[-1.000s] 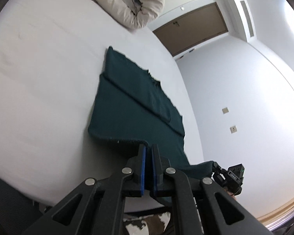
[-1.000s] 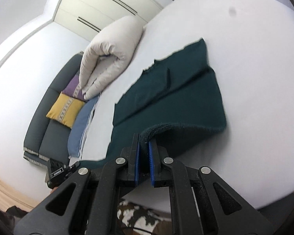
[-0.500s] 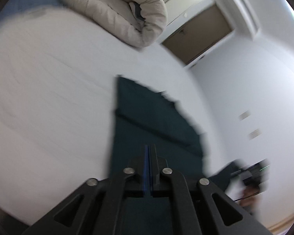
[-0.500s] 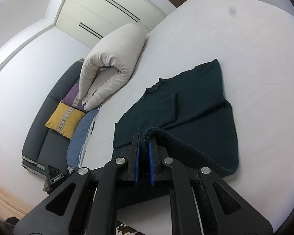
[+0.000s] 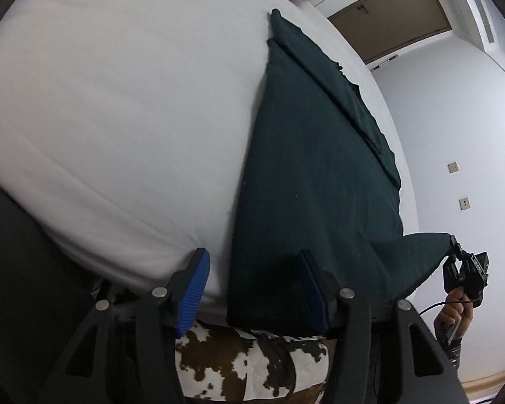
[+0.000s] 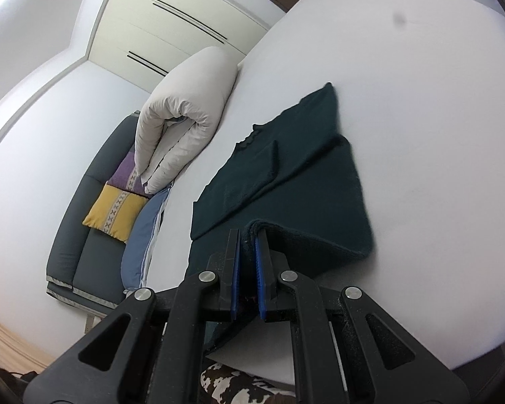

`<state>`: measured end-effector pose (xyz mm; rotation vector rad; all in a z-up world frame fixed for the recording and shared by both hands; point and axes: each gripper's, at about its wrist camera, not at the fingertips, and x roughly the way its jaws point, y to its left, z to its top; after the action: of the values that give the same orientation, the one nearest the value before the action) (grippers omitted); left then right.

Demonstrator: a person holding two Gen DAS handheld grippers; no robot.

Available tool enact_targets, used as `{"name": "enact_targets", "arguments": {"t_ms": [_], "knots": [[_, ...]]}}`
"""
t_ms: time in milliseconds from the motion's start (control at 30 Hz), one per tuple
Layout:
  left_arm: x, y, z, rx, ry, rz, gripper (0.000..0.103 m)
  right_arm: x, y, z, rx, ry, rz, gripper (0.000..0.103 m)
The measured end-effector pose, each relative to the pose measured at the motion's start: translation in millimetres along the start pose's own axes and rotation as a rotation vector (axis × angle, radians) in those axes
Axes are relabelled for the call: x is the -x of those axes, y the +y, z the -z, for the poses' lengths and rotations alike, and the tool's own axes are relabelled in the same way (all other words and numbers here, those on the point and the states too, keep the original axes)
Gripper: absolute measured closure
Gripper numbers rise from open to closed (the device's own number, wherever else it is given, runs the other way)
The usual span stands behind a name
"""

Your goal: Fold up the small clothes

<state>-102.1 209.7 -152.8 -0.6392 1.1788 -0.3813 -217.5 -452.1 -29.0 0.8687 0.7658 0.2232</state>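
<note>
My left tool (image 5: 252,286) is opening, blue pads apart. The near edge of the dark green garment (image 5: 316,168) hangs between the pads, but neither pad presses on it. The garment lies on the white bed (image 5: 118,101), stretching straight ahead of this tool, with a folded band along its far right side. Its near edge drapes over the bed's edge just in front of the pads. Below the tool sits a brown-and-white patterned cloth (image 5: 245,367).

My right tool (image 6: 247,252) is closed, pinching a raised fold of the garment (image 6: 303,181) between its 2 pads. The pinched corner stands up off the bed (image 6: 421,101), the rest lying flat ahead and to the right of the tool. In the left wrist view this tool (image 5: 452,247) appears far right, holding its corner taut, my hand (image 5: 454,313) beneath it.

Ahead and to the left of the right tool: a rolled beige duvet (image 6: 181,118). Further left, a grey sofa (image 6: 84,252) with a yellow cushion (image 6: 114,210).
</note>
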Motion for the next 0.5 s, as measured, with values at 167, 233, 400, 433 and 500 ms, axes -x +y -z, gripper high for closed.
{"name": "enact_targets", "arguments": {"t_ms": [167, 233, 400, 433, 500], "knots": [[-1, 10, 2, 0.028, 0.004, 0.056, 0.084, 0, -2, 8, -0.001, 0.002, -0.006, 0.096], [-3, 14, 5, 0.058, 0.022, 0.085, 0.091, 0, -2, 9, 0.002, 0.006, -0.005, 0.096], [4, -3, 4, 0.019, 0.026, 0.100, 0.097, 2, -2, 10, 0.012, 0.007, 0.012, 0.096], [9, -6, 1, 0.023, 0.019, 0.123, 0.097, 3, -1, 9, 0.016, 0.008, 0.013, 0.096], [17, -14, -11, 0.029, -0.008, 0.168, 0.098, 4, 1, 7, 0.025, 0.006, 0.014, 0.096]]}}
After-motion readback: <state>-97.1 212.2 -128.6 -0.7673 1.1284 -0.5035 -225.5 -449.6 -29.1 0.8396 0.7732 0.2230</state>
